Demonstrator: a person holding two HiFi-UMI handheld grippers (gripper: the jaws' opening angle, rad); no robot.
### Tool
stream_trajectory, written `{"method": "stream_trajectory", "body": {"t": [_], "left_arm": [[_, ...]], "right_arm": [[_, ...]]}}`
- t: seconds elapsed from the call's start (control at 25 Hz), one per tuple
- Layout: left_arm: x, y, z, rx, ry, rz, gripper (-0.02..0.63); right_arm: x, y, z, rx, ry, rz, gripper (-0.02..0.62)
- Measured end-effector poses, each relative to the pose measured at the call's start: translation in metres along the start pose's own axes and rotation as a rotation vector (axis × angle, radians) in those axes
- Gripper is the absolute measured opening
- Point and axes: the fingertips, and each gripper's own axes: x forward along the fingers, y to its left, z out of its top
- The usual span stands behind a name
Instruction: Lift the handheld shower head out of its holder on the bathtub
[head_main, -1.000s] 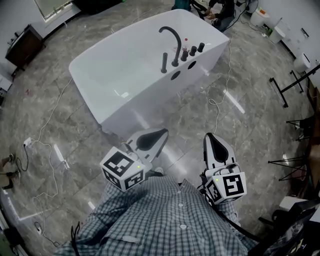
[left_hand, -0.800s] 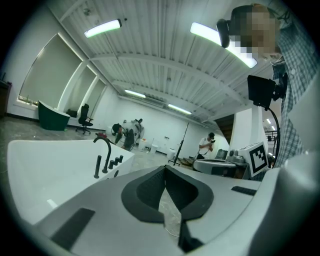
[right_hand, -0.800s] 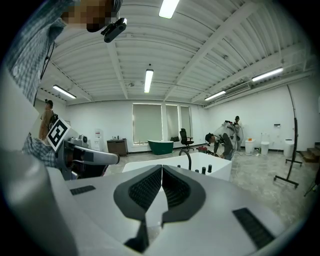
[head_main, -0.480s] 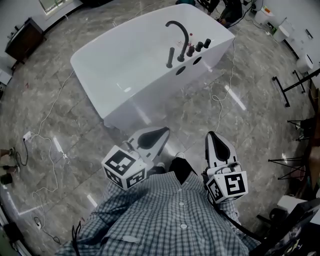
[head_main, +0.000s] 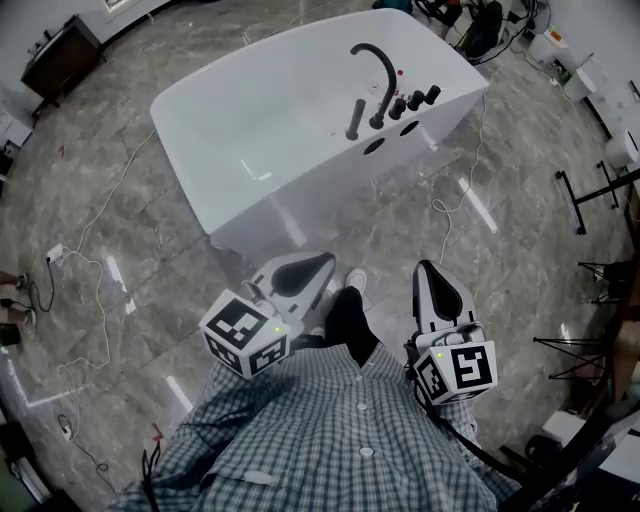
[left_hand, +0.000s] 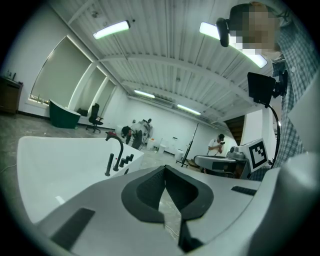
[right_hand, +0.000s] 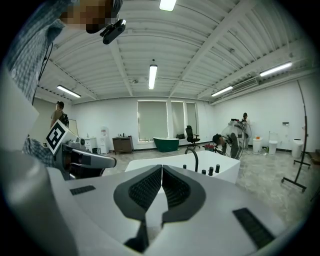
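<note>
The white bathtub (head_main: 250, 150) stands on the marble floor ahead of me. On its far rim rise a black arched faucet (head_main: 380, 75), several black knobs (head_main: 415, 100) and the handheld shower head (head_main: 355, 120), a black upright stick in its holder. Both grippers hang well short of the tub, at my waist. The left gripper (head_main: 325, 262) is shut and empty; its own view shows the shower head (left_hand: 109, 165) far off to the left. The right gripper (head_main: 425, 268) is also shut with nothing in it, pointing toward the tub (right_hand: 165, 165) and the faucet (right_hand: 192, 157).
A white cable (head_main: 445, 195) trails over the floor from the tub's right end, and another cable with a power strip (head_main: 55, 283) lies at the left. Black stands (head_main: 600, 185) are at the right, a dark cabinet (head_main: 60, 60) at the upper left. My shoe (head_main: 352, 282) is stepping forward.
The tub has shifted down and right in the head view as I walk toward it. My leg and shoe have come into sight between the grippers. Both grippers stay shut.
</note>
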Motion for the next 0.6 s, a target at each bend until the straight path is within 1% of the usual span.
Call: {"method": "stream_trajectory", "body": {"t": [0.24, 0.48, 0.6], "left_arm": [[0.035, 0.026, 0.017, 0.006, 0.009, 0.031, 0.009], [0.094, 0.053, 0.040, 0.007, 0.021, 0.055, 0.009], [0.125, 0.070, 0.053, -0.003, 0.009, 0.077, 0.009]], "right_arm": [[0.043, -0.030, 0.006, 0.026, -0.004, 0.025, 0.017], [0.091, -0.083, 0.015, 0.037, 0.004, 0.051, 0.017], [0.118, -0.111, 0.022, 0.041, 0.013, 0.065, 0.017]]}}
